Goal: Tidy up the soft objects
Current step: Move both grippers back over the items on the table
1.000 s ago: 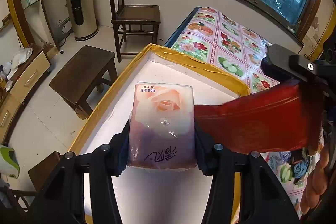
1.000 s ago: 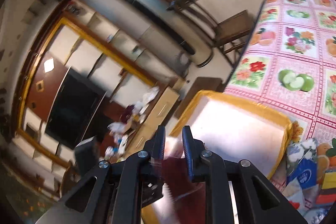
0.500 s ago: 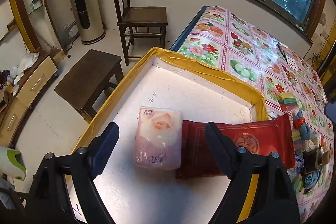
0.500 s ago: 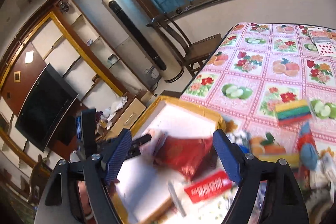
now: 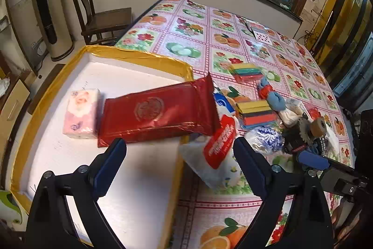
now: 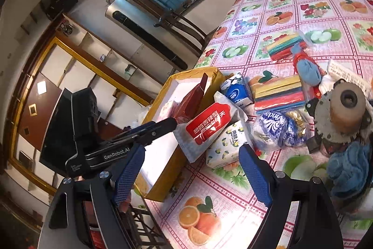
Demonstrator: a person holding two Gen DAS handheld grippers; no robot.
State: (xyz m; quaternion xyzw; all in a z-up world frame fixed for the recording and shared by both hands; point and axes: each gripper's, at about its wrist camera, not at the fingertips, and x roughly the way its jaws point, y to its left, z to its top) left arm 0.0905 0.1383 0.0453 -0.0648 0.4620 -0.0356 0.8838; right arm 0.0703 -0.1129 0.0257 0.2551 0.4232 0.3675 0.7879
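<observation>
A white tray with a yellow taped rim (image 5: 139, 55) holds a pink rose-print tissue pack (image 5: 81, 113) and, beside it, a large red foil pack (image 5: 158, 116) whose right end overhangs the rim. My left gripper (image 5: 179, 167) is open above the tray's near right edge, holding nothing. On the tablecloth lie a red-and-white pouch (image 5: 220, 141) (image 6: 207, 124) on a lemon-print tissue pack (image 6: 227, 144), a blue-white Vinda pack (image 6: 275, 127) and a small blue carton (image 6: 236, 91). My right gripper (image 6: 191, 169) is open in front of the pouch; the left gripper's body (image 6: 98, 146) shows at its left.
Stacks of coloured sponge cloths (image 5: 256, 112) (image 5: 247, 71), a blue-and-red soft toy (image 5: 272, 95), a blue cloth (image 6: 349, 167) and a tape roll on a toothed holder (image 6: 345, 109) crowd the table's right. Playing cards (image 5: 261, 34) lie far back. A chair (image 5: 105, 20) stands beyond the tray.
Both grippers opened: the left let go of the pink tissue pack, the right released the red foil pack, both left in the tray. Both grippers pulled back and swung right toward the pile.
</observation>
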